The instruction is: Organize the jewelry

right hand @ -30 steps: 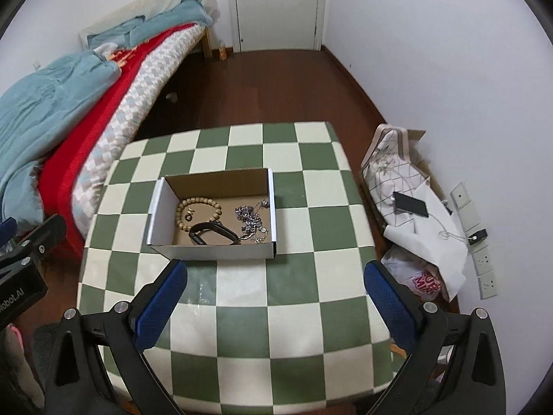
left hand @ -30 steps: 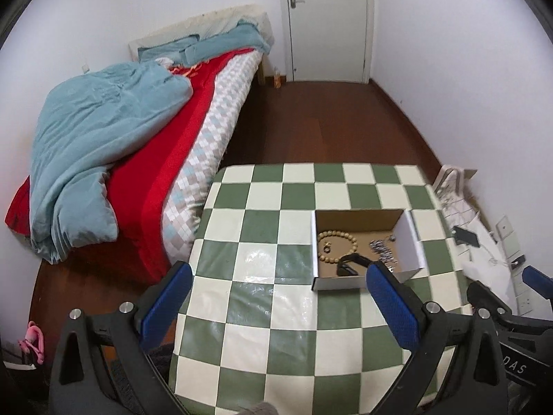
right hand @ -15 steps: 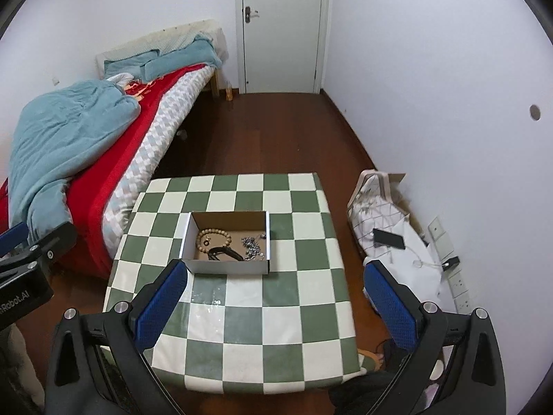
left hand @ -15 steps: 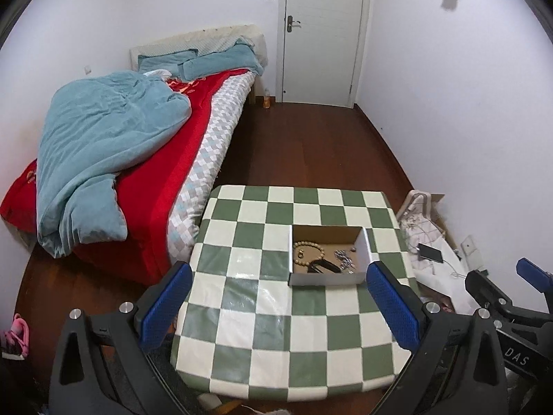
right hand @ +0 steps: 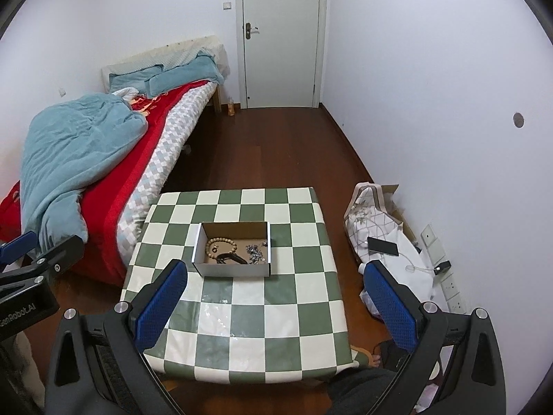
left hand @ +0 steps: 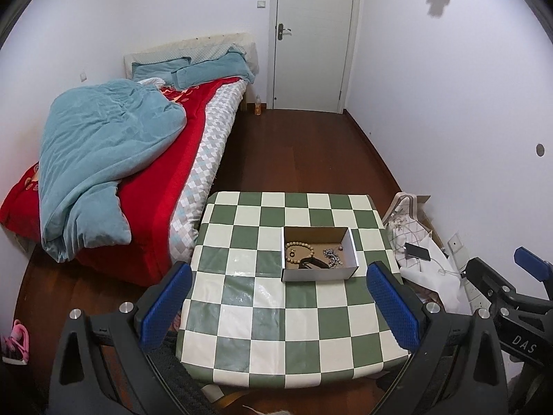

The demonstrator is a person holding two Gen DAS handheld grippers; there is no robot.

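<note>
Bedroom, checkered table (right hand: 242,318). Box (right hand: 235,269) mid-table holding bead bracelet (right hand: 221,243), chain (right hand: 256,252). Left gripper (left hand: 276,307), right gripper (right hand: 273,306) spread wide, empty, well above box. Risk: chain tangling if grabbed carelessly.

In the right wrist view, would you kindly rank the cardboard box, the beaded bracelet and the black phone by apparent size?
1. cardboard box
2. beaded bracelet and black phone: they look about alike, and differing distance from the camera makes ranking unsure.
</note>
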